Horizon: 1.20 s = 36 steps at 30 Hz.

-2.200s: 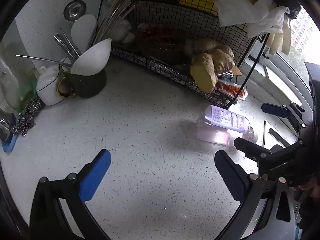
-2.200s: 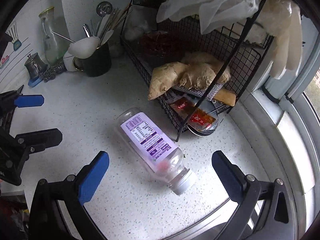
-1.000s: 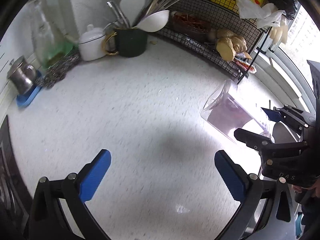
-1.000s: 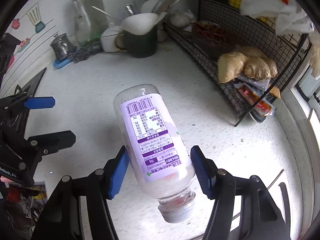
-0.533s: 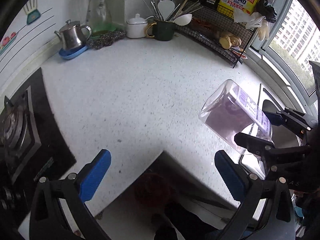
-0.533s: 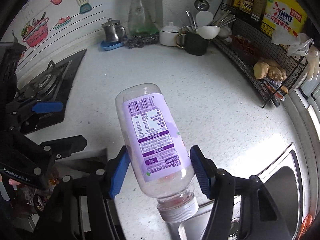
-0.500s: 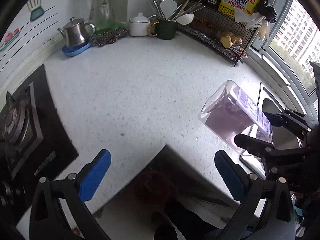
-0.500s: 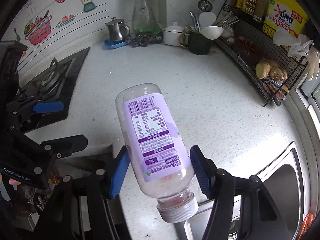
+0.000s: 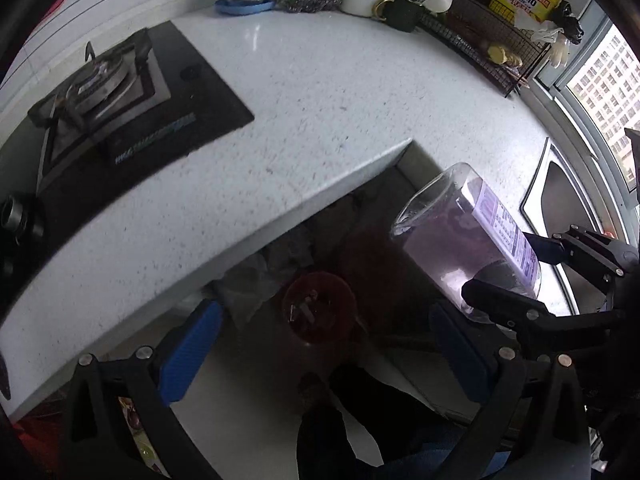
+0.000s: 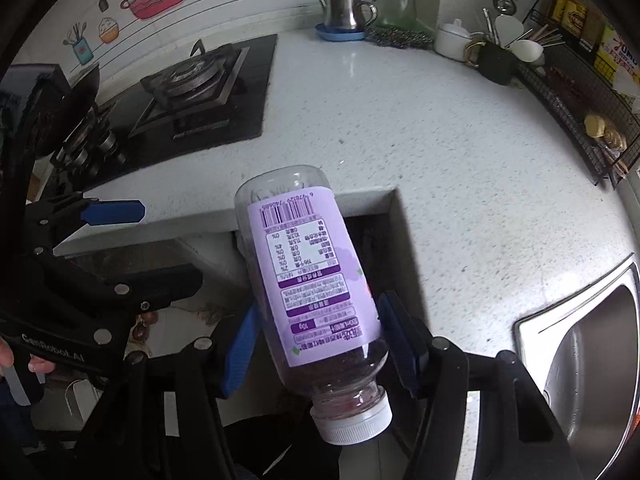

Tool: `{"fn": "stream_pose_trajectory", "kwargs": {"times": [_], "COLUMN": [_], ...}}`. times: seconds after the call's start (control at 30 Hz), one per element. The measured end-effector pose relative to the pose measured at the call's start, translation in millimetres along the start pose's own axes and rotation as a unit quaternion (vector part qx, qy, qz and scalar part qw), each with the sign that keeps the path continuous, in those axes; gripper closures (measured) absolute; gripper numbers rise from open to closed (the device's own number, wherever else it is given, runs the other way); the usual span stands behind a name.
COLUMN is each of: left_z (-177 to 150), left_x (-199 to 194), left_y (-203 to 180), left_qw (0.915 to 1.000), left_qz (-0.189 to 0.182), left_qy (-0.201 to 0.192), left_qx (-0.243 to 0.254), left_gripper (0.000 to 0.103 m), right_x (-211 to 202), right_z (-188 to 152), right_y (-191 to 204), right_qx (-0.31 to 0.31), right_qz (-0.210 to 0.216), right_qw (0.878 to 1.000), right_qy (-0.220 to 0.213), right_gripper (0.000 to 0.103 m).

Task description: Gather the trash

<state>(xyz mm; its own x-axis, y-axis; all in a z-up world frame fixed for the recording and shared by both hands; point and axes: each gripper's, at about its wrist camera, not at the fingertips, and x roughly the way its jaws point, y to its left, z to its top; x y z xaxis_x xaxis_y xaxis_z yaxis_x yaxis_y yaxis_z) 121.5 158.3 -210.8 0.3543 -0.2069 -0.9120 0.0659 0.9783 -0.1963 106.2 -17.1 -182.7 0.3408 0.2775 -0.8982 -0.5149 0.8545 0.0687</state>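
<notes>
Currently, landmark: white speckled countertop [image 9: 320, 92], with its inner corner edge as reference.

Left wrist view
- Left gripper [image 9: 324, 344]: fingers spread wide, nothing between the blue pads [image 9: 188, 352]; it hangs beyond the countertop edge, over the floor side.
- Red bin [image 9: 320, 306]: below the countertop corner, seen between the two pads; dark items lie inside, not identifiable.
- Plastic bottle [image 9: 460, 232]: right of the corner, off the countertop, tilted, base pointing up toward the corner.
- Right gripper [image 9: 516, 268]: clamped on the bottle's lower end.
- Gas hob [image 9: 112, 96]: set into the countertop, left of the corner.
- Sink [image 9: 560, 200]: right of the corner, behind the bottle.

Right wrist view
- Right gripper [image 10: 316, 344]: blue pads [image 10: 240, 352] pressed against both sides of the bottle.
- Plastic bottle [image 10: 308, 280]: purple label, white cap [image 10: 352, 420] nearest the camera, base overlapping the countertop [image 10: 400, 120] corner edge.
- Left gripper [image 10: 132, 248]: left of the corner, fingers apart, holding nothing.
- Kettle [image 10: 346, 10]: at the countertop's far wall.
- Wire rack [image 10: 580, 92]: along the countertop's right rear edge.
</notes>
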Motion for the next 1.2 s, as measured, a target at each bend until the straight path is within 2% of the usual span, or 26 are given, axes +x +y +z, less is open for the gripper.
{"fn": "stream_pose_trajectory", "kwargs": {"times": [0.23, 0.37, 0.5, 0.7, 0.87, 0.93, 1.03, 1.2], "left_z": [-24.1, -27.1, -30.7, -44.7, -52.6, -56.5, -58.7, -53.8], "left_x": [30.1, 49.5, 70.1, 98.5, 107.2, 103.9, 93.3, 53.4], "left_y": [16.3, 17.2, 14.7, 29.8, 32.7, 30.0, 27.9, 22.7], "left_qw": [0.9989, 0.9983, 0.9971, 0.9960, 0.9947, 0.9945, 0.9957, 0.9980], "left_qz": [0.020, 0.031, 0.062, 0.056, 0.061, 0.063, 0.053, 0.045], "left_qy": [0.033, 0.042, 0.043, 0.059, 0.071, 0.072, 0.062, 0.018], "left_qx": [-0.027, -0.026, -0.011, -0.038, -0.044, -0.045, -0.044, -0.040], "left_gripper": [0.000, 0.000, 0.000, 0.000, 0.000, 0.000, 0.000, 0.000], "right_x": [37.1, 60.6, 79.6, 117.9, 144.1, 146.5, 139.6, 115.2], "right_z": [-18.2, -23.8, -31.3, -34.3, -32.8, -32.8, -31.4, -28.2], "right_y": [21.7, 20.4, 17.7, 7.6, 4.8, 6.3, 4.9, 10.3], "right_qx": [-0.017, -0.024, -0.038, -0.049, -0.062, -0.057, -0.050, -0.048], "right_qz": [0.007, 0.008, -0.003, 0.002, -0.010, -0.009, -0.002, 0.000], "right_qw": [0.999, 0.999, 0.998, 0.996, 0.994, 0.994, 0.995, 0.997], "right_qy": [0.035, 0.048, 0.054, 0.069, 0.093, 0.094, 0.090, 0.068], "right_gripper": [0.047, 0.048, 0.048, 0.051, 0.049, 0.034, 0.026, 0.013]}}
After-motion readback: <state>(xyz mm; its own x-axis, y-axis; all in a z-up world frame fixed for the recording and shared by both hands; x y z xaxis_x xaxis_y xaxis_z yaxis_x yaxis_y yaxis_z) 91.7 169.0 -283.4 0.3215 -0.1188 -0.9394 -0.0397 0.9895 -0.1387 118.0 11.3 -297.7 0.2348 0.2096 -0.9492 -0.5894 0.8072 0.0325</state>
